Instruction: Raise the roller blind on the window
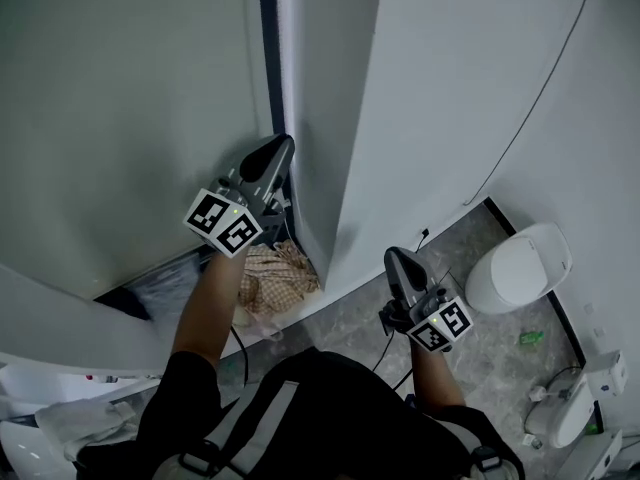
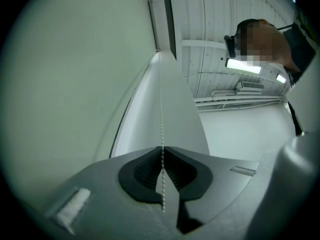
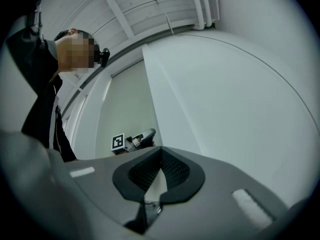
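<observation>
The grey-green roller blind (image 1: pixel 120 98) hangs down over the window on the left, and a bright strip of window (image 1: pixel 285 48) shows along its right edge. In the left gripper view the blind (image 2: pixel 75 74) fills the left side, and a thin white bead chain (image 2: pixel 161 109) runs straight up beside it. My left gripper (image 2: pixel 162 149) is shut on that chain, which passes between the closed pads. The head view shows the left gripper (image 1: pixel 278 148) raised at the blind's edge. Lower down by the white wall, my right gripper (image 1: pixel 393 256) is shut with nothing in it (image 3: pixel 161 149).
A white wall column (image 1: pixel 400 98) stands right of the window. A checked cloth (image 1: pixel 275 273) lies at its foot. A white lidded bin (image 1: pixel 520 268) and another white object (image 1: pixel 580 408) sit on the grey floor at right. A thin cable (image 1: pixel 530 108) runs down the wall.
</observation>
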Motion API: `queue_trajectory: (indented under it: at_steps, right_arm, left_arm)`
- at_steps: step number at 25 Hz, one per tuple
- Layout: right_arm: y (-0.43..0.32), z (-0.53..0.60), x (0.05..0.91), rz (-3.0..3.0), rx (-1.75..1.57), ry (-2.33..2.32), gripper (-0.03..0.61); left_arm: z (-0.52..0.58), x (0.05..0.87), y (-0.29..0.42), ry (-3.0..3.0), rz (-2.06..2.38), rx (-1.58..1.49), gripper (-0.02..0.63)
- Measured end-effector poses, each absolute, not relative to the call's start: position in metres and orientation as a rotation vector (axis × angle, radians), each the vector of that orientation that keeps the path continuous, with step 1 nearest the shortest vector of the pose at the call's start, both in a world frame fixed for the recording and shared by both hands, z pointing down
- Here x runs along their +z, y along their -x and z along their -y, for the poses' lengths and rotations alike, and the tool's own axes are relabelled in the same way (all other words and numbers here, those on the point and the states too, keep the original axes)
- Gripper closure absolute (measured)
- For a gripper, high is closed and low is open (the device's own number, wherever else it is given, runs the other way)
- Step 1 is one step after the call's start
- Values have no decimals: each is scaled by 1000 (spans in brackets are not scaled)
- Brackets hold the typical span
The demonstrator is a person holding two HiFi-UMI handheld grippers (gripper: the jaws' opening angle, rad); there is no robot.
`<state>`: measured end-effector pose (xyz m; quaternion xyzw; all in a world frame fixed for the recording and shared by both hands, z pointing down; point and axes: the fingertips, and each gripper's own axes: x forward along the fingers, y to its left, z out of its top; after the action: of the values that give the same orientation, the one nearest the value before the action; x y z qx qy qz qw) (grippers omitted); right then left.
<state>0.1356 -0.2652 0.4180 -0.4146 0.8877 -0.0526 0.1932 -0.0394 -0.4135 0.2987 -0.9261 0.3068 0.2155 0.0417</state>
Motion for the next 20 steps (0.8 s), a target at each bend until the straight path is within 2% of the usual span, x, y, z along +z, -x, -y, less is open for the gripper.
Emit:
queue_trajectory:
  at_steps: [8, 16, 20]
  right_arm:
    - [-84, 288, 406, -2662, -141, 917, 577]
    - [-7, 290, 333, -2707, -21, 549, 574]
    - [27, 296, 277, -2687, 10, 478, 511]
  left_arm:
    - [378, 296, 72, 2790, -1100, 700, 597]
    - [330, 292, 103, 2670, -1235, 710, 598]
    - [316, 290, 104, 2678, -1222, 701, 597]
